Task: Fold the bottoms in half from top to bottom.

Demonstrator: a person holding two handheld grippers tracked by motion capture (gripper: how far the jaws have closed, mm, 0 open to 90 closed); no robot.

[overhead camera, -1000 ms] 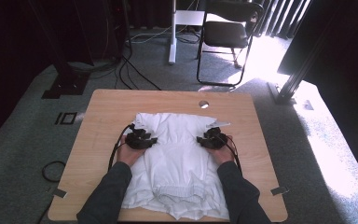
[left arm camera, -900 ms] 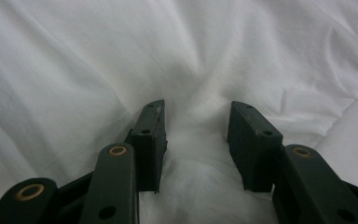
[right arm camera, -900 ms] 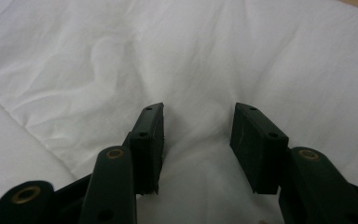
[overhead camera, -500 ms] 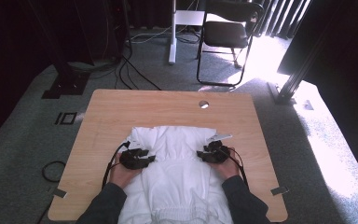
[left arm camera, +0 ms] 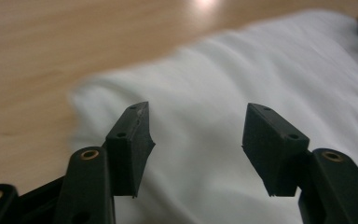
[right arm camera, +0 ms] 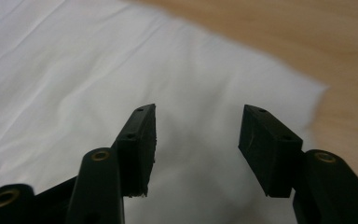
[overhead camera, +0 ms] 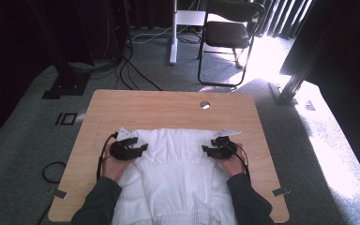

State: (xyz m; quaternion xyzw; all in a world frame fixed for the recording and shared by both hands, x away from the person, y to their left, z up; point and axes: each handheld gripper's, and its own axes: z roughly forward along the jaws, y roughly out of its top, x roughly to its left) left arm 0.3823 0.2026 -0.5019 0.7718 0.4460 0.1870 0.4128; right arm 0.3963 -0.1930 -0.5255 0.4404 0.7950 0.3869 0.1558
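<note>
A white garment (overhead camera: 178, 178) lies crumpled on the wooden table (overhead camera: 168, 108), its far edge running straight across between the two hands. My left gripper (overhead camera: 143, 149) hovers over the garment's far left corner and my right gripper (overhead camera: 205, 150) over its far right corner, tips pointing inward at each other. Both sets of jaws have just been opening. In the left gripper view the left gripper (left arm camera: 196, 135) stands open above white cloth (left arm camera: 223, 70) with nothing between the pads. In the right gripper view the right gripper (right arm camera: 196, 140) likewise gapes over cloth (right arm camera: 74, 70).
The far half of the table is bare wood with a round cable hole (overhead camera: 205, 104). A black chair (overhead camera: 229, 33) and a white desk leg (overhead camera: 173, 33) stand on the carpet beyond, with cables (overhead camera: 131, 70) on the floor at the left.
Both hands drew back toward the person, bringing the garment's far edge nearer. Both grippers then widened their jaws and rose slightly off the cloth.
</note>
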